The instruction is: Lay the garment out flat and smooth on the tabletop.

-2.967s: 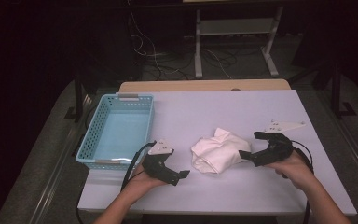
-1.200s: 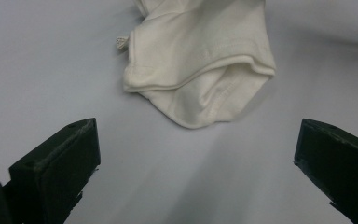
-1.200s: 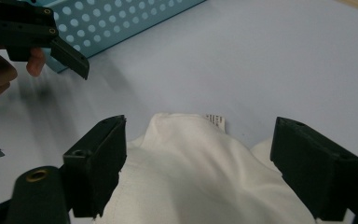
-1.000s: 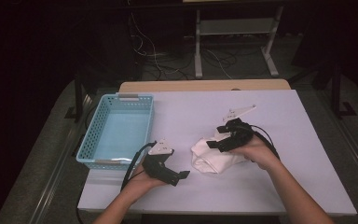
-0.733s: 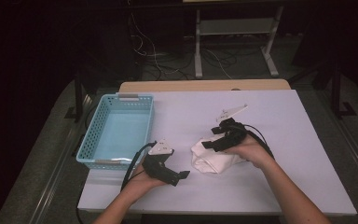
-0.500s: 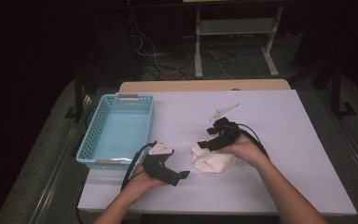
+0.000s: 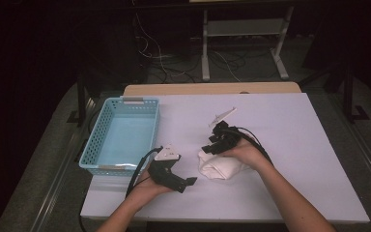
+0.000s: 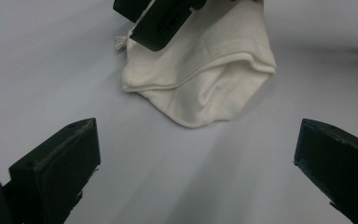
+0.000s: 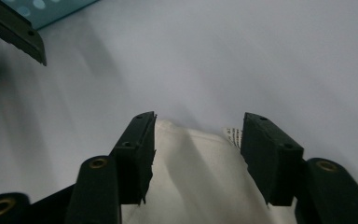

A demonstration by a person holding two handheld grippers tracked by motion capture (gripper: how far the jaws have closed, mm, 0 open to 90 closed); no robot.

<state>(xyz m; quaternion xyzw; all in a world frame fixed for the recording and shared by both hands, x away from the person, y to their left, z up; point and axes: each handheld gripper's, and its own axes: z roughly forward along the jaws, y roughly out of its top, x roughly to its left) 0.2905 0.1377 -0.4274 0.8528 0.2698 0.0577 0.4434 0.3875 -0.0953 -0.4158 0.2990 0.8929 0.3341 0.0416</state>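
The right gripper (image 7: 211, 143), jaws half-spread and closing astride the cloth (image 7: 217, 166), should be pressed lower before pinching; the left gripper (image 8: 193, 154) waits spread.

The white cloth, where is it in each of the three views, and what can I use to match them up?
High view: the white cloth lies low and right of centre, under the right gripper.
Left gripper view: top centre, beyond the open jaws.
Right gripper view: bottom centre, between the half-closed jaws, which have just been closing.
Shared landmark: the white table.
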